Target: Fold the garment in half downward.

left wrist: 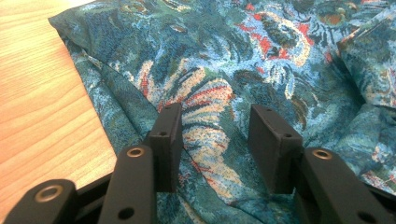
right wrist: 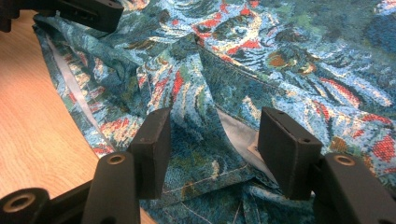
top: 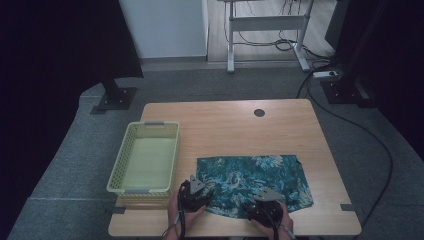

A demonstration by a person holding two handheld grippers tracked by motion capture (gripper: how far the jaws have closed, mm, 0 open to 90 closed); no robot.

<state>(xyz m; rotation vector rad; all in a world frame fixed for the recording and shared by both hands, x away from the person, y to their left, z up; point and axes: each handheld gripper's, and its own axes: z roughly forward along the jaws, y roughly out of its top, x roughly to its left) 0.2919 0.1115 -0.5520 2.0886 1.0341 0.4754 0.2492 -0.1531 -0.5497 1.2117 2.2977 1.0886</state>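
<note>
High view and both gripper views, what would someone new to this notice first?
The teal floral-print cloth stands out, spread rumpled over the near right part of the light wooden table. Both black two-jaw grippers, the left gripper and the right gripper, sit at its near edge with jaws open over the fabric. To the left of the cloth stands a pale yellow-green plastic basket with nothing in it.

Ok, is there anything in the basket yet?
No: in the high view the basket sits bare inside, while the cloth lies flat on the table beside it.
</note>
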